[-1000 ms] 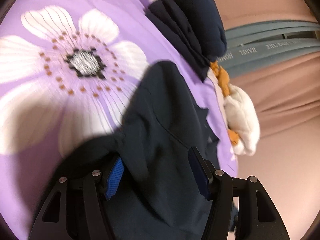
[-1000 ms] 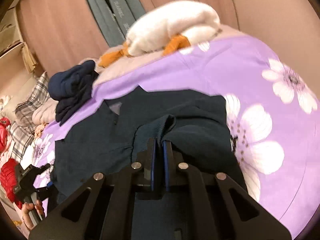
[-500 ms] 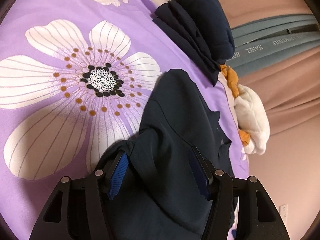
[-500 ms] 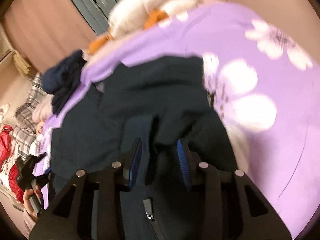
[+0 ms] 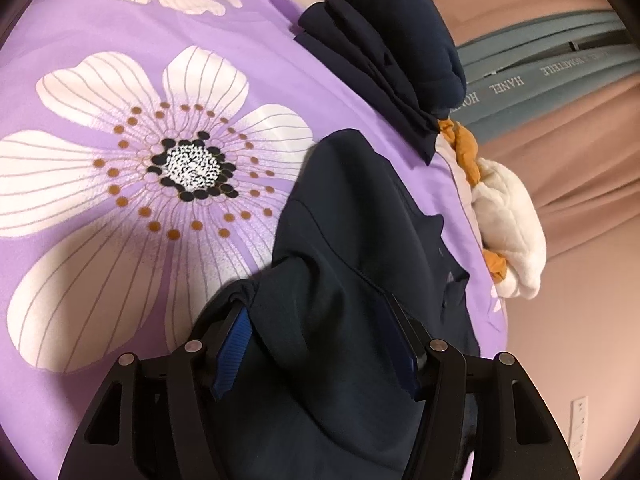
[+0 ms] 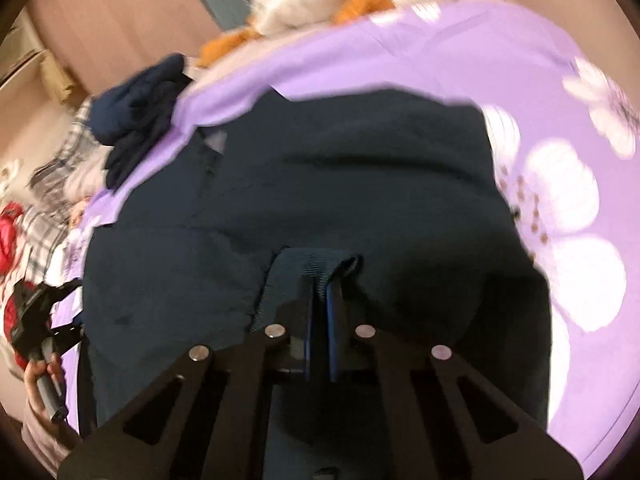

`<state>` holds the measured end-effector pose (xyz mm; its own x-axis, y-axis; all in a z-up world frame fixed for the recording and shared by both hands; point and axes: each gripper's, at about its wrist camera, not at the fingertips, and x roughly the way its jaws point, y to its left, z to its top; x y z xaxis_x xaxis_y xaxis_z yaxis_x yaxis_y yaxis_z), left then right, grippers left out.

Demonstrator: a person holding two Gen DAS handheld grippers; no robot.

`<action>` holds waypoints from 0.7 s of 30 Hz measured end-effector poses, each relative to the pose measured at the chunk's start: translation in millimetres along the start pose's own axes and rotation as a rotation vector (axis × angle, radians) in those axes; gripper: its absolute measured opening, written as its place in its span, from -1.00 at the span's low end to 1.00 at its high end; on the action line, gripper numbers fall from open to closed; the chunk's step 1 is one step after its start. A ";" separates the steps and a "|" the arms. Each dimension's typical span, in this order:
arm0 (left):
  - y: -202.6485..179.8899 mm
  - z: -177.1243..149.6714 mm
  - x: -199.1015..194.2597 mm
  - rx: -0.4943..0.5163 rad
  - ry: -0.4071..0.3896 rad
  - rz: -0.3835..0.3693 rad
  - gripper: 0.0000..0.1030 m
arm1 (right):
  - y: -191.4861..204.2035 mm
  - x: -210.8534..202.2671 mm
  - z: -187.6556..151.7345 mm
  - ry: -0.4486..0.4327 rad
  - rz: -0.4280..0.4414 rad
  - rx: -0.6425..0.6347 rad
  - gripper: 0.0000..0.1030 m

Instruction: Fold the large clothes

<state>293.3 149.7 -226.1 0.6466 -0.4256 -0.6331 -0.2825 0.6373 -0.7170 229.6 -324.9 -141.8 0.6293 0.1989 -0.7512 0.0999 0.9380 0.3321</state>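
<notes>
A ribbed cuff (image 6: pixel 316 270) of the dark garment (image 6: pixel 360 176) is being pinched by the right gripper (image 6: pixel 320 304) on the purple floral bedspread (image 6: pixel 580 320).

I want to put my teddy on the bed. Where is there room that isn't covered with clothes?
The big white flower on the purple bedspread is bare, beside the dark jacket being folded. More bare purple lies on the jacket's other side. It is crowded at the far edge: a navy clothes pile and a white and orange bundle.
</notes>
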 end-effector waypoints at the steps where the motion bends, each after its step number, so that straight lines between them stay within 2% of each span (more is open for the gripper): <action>1: 0.9 -0.4 -0.7 -0.004 -0.003 -0.005 0.19 | 4.3 -12.4 4.9 -0.043 0.009 -0.008 -0.89; 3: 0.9 -2.5 0.1 -0.005 -0.007 -0.008 0.19 | 8.5 -37.4 16.1 -0.138 0.047 -0.001 -0.89; 5: -1.2 -5.1 1.3 0.011 -0.007 -0.005 0.19 | 9.1 -49.6 24.5 -0.181 0.012 -0.019 -0.89; 7: -4.0 -8.4 2.7 0.035 -0.004 0.001 0.19 | 6.9 -35.4 28.0 -0.142 -0.045 -0.028 -0.89; 8: -5.1 -8.9 3.1 0.044 -0.004 0.006 0.19 | 2.2 -19.0 25.7 -0.094 -0.095 -0.032 -0.89; 11: -7.1 -10.2 3.8 0.074 0.000 0.029 0.19 | -6.1 15.6 11.1 -0.008 -0.173 -0.058 -0.88; 17: -6.7 -8.0 -12.9 0.098 0.038 0.020 0.19 | -16.5 13.4 6.5 0.007 -0.169 -0.017 -0.75; 20: -12.9 -10.2 -31.3 0.156 0.034 0.032 0.19 | -7.0 -13.8 11.4 -0.063 -0.225 -0.063 -0.56; 21: -17.0 -10.9 -38.0 0.181 0.026 0.031 0.19 | -3.1 -20.1 13.6 -0.082 -0.219 -0.077 -0.48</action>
<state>265.9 148.0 -193.0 0.6205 -0.4192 -0.6628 -0.1683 0.7543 -0.6346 227.2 -335.7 -120.0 0.6599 -0.0322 -0.7507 0.1834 0.9758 0.1193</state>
